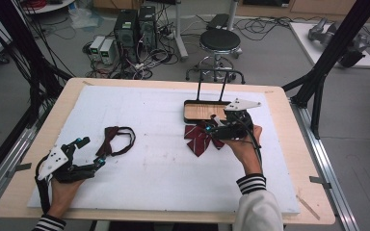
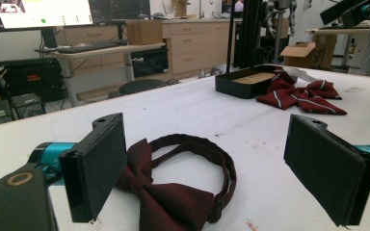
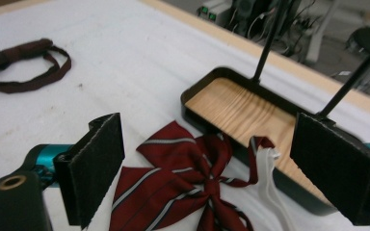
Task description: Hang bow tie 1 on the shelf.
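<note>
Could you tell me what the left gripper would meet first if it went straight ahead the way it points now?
Most likely the dark bow tie, which lies on the table right between and just ahead of the left gripper's open jaws. Depth is hard to judge, but nothing else sits nearer.

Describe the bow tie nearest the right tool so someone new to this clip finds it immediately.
Start at the white table cover, then find the black tray with a wooden floor toward the far right. Against the tray's near edge, between the open jaws of the right tool, lies the striped bow tie. It is red with pale stripes, unlike the plain dark maroon bow tie at the left.
</note>
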Demonstrator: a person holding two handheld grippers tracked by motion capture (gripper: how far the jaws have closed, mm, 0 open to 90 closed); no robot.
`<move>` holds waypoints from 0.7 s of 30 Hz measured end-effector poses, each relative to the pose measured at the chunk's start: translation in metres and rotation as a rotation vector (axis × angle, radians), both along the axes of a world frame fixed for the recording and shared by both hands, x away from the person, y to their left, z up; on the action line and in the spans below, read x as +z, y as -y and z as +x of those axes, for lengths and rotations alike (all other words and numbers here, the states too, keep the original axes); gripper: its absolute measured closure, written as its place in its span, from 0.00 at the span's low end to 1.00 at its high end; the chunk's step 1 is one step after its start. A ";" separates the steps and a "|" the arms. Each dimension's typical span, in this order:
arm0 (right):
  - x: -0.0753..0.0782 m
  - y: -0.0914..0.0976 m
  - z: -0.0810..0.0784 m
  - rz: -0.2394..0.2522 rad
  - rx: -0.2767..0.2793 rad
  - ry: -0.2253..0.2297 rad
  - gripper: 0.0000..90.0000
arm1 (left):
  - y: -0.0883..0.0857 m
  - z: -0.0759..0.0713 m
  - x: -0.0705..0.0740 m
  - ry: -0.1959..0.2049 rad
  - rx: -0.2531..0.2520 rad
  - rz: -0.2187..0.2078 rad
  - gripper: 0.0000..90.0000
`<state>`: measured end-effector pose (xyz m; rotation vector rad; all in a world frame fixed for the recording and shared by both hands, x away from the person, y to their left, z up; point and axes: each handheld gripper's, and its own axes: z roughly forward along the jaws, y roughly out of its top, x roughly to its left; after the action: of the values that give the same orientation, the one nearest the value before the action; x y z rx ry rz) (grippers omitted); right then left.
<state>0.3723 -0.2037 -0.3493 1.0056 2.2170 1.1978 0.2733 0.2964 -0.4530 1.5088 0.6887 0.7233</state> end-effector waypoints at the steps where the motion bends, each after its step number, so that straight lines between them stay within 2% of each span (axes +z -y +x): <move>1: -0.002 0.000 0.003 0.001 0.012 -0.026 0.15 | 0.000 0.000 0.000 -0.001 0.000 -0.001 0.17; 4: -0.008 -0.003 0.011 -0.026 0.023 -0.089 0.16 | 0.000 0.001 0.000 -0.010 0.000 -0.009 0.17; 6: -0.010 -0.006 0.016 -0.048 0.022 -0.106 0.17 | 0.000 0.001 0.000 -0.009 0.001 -0.010 0.17; 8: -0.011 -0.007 0.018 -0.048 0.027 -0.110 0.18 | 0.000 0.001 0.000 -0.009 0.001 -0.010 0.17; 9: -0.012 -0.010 0.023 -0.055 0.025 -0.131 0.19 | 0.000 0.001 0.000 -0.008 -0.001 -0.007 0.17; 16: -0.014 -0.019 0.033 -0.085 0.018 -0.177 0.24 | 0.000 0.001 0.000 -0.008 -0.001 -0.008 0.17; 18: -0.016 -0.021 0.037 -0.115 0.013 -0.194 0.27 | 0.000 0.001 0.000 -0.008 0.000 -0.009 0.17; 20: -0.016 -0.021 0.037 -0.117 0.013 -0.196 0.28 | 0.000 0.001 0.000 -0.008 0.000 -0.008 0.17; 21: -0.018 -0.020 0.039 -0.112 0.006 -0.213 0.29 | 0.000 0.001 0.000 -0.008 0.000 -0.009 0.17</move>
<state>0.4114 -0.1832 -0.3677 1.1270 2.4213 0.9963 0.2741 0.2967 -0.4530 1.5047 0.6971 0.7137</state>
